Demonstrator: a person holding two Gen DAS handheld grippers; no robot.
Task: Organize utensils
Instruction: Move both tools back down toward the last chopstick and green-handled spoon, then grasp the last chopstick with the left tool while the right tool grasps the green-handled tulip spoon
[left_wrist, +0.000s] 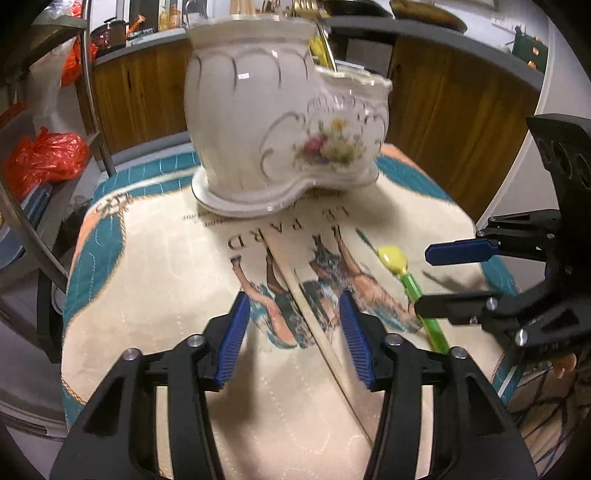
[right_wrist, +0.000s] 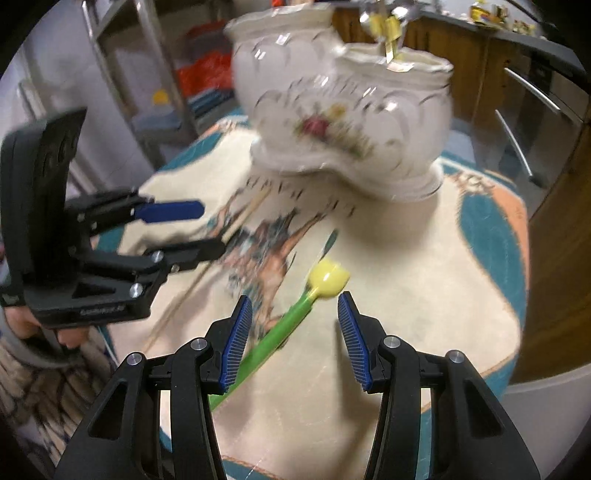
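Both claws are down over the printed cloth (left_wrist: 155, 280) now, each lined up on its own utensil. The left gripper (left_wrist: 295, 332) stands released, pads apart, with the pale wooden stick (left_wrist: 314, 328) running between them from low right to upper left; nothing presses on it yet. The right gripper (right_wrist: 293, 336) is released too, jaws spread, and the green-handled spoon (right_wrist: 284, 325) lies slanted under it, its handle passing close by the left-hand pad and its yellow bowl (right_wrist: 328, 278) just ahead of the fingertips. Beyond both claws stands the white ceramic holder (left_wrist: 258, 122), flowers painted on its side, a few utensils already poking from its compartments. Handling, as I judge it: the stick looks light, stiff and thin, lying flat on soft cloth, so the pads will have to reach right down to the fabric and pinch it squarely across its middle, or it may roll or swivel. The spoon looks like light plastic, smooth and a bit slippery; the straight green handle is the place to take it, not the rounded bowl. The holder looks fragile, so drop-offs call for a gentle touch.
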